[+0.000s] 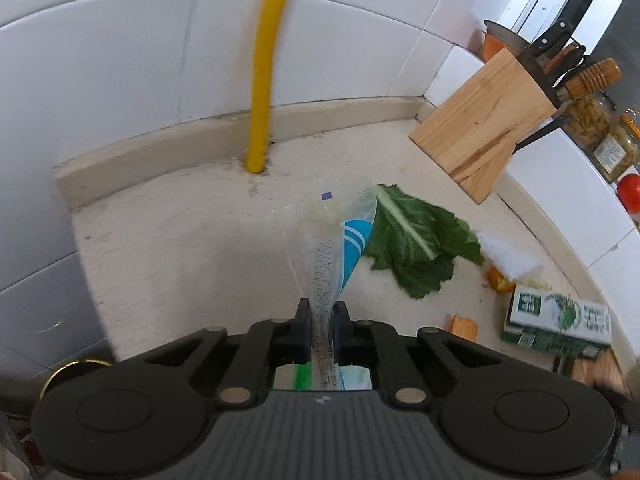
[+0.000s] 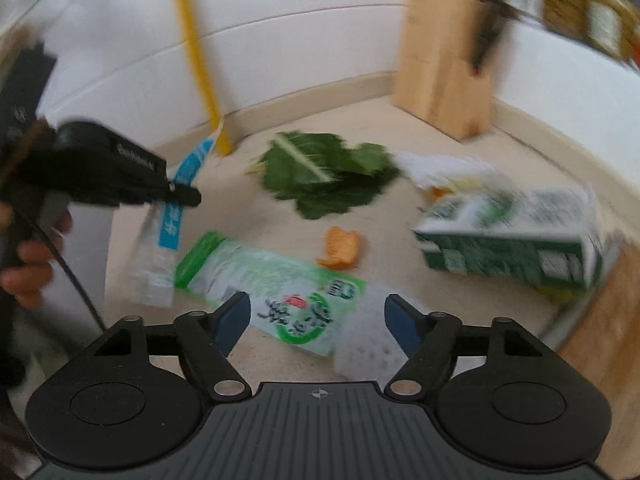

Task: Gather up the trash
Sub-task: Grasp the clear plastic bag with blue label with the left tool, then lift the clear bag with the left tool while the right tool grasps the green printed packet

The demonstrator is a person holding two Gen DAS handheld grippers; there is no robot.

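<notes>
Left tool (image 1: pixel 320 320): jaws pressed together, pinching a clear plastic wrapper (image 1: pixel 328 240) with a blue band and a printed date. The wrapper stands up from the pads, lifted off the surface (image 1: pixel 180 248); in the right wrist view it hangs below the left tool's tip, one end up toward the yellow pipe (image 1: pixel 262 80), the other near the surface. A hand (image 2: pixel 28 264) grips the left tool's handle at the frame's left edge.

Right tool (image 2: pixel 318 320): jaws spread wide, nothing between the pads. It hovers over a green and white packet (image 2: pixel 276 284) lying flat on the surface, with a white dimpled sheet (image 2: pixel 368 340) just beside it, under the right-hand pad.

Further out on the surface: an orange peel scrap (image 2: pixel 340 248) beyond the packet; a green and white carton (image 2: pixel 508 240) on its side to the right; a large green leaf (image 2: pixel 324 176) in the middle, with white crumpled material (image 2: pixel 440 168) touching its right edge. Right view blurred; finer detail not readable.

Back corner: wooden knife block (image 1: pixel 484 124) holding knives against the white tiled wall (image 1: pixel 140 60); jars (image 1: pixel 600 132) on a ledge beside it. The yellow pipe rises from the surface at the wall.
</notes>
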